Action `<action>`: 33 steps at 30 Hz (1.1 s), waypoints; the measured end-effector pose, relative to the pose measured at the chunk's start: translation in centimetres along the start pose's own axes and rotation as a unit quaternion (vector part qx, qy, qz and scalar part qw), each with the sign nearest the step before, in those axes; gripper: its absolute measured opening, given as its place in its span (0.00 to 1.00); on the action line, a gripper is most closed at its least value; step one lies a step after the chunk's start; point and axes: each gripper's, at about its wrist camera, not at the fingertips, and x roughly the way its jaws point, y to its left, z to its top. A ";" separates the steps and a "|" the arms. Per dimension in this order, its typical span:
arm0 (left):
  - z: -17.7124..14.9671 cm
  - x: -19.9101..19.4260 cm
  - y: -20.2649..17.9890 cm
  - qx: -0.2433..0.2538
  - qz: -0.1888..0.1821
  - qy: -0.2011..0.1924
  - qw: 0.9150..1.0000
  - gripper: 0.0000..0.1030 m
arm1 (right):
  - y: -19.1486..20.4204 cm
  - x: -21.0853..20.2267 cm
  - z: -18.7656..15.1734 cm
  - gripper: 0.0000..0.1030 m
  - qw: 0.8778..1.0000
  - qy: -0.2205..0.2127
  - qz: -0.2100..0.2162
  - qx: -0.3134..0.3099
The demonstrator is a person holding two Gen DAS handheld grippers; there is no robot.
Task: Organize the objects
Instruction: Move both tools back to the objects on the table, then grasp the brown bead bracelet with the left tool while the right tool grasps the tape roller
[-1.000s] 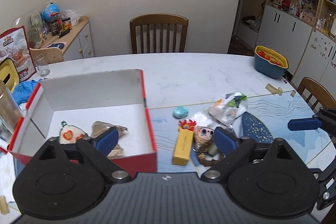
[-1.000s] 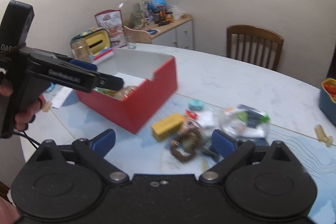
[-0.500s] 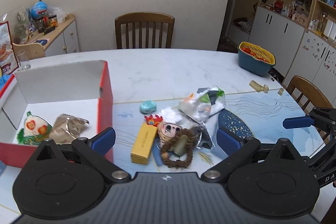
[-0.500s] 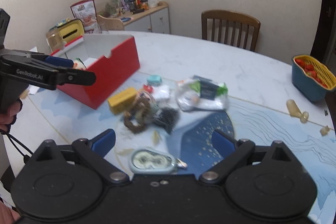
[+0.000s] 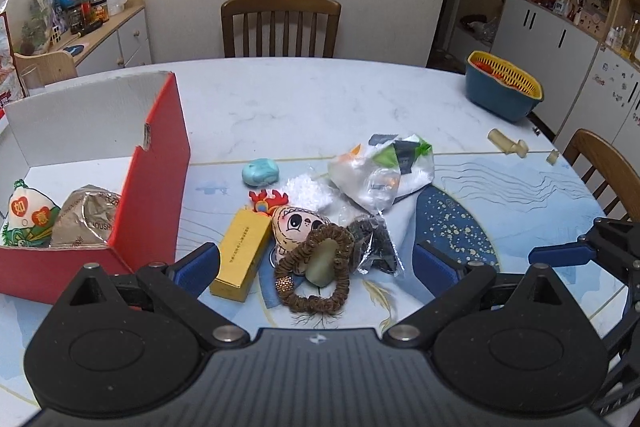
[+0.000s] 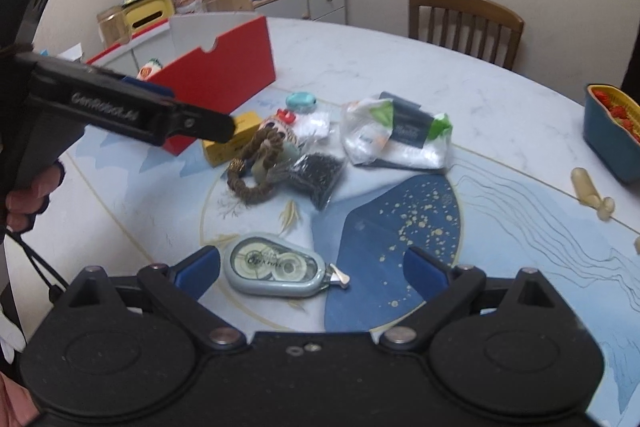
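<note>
Marble-patterned white table (image 5: 320, 99) fills both views, with a wooden chair (image 5: 280, 23) at its far edge and a blue-and-yellow basket (image 5: 504, 91) well off to the side. Taking the open red cardboard box (image 5: 160, 163) as the landmark: a second ago the left gripper (image 5: 316, 259) hung over that box, and since then it has swung away, so it now faces the clutter lying just beside the box's red side wall. Its blue-padded jaws stand wide apart and hold nothing. Inside the box lie a white embroidered pouch (image 5: 24, 215) and a brown crinkled packet (image 5: 84, 219).

Outside the box, nearest the wall, sits a yellow rectangular carton (image 5: 242, 255); touching it on the side away from the box are a cartoon-face plush doll (image 5: 300, 227) and a brown braided hair scrunchie (image 5: 320, 267) (draped over a pale green piece). Farther from the box lie a teal oval case (image 5: 261, 171), a black beaded sachet (image 5: 376, 243) and a clear plastic bag of packets (image 5: 384, 167).

The right gripper (image 6: 312, 267) has also turned from the box and now hovers, jaws spread and empty, over a grey tape dispenser (image 6: 276, 265), well apart from the box.

By my reading, both hands are lining up new pickups; most items remain to be boxed.
</note>
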 end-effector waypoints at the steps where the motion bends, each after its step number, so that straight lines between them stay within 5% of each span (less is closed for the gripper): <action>1: 0.0 0.3 0.0 -0.002 0.001 0.002 1.000 1.00 | 0.1 0.2 0.0 0.95 1.000 0.003 0.003 -0.006; 22: -0.3 4.4 -1.3 0.022 -0.007 0.010 1.000 0.99 | 1.3 5.0 -0.2 0.89 0.996 0.040 0.035 -0.076; 27: 0.2 4.4 -0.5 0.018 -0.006 0.010 1.000 0.89 | 1.5 5.2 -0.2 0.86 0.994 0.041 0.042 -0.092; 33: 0.5 5.4 -0.3 0.031 -0.007 0.028 0.999 0.66 | 1.8 5.8 -0.4 0.81 0.992 0.044 0.044 -0.113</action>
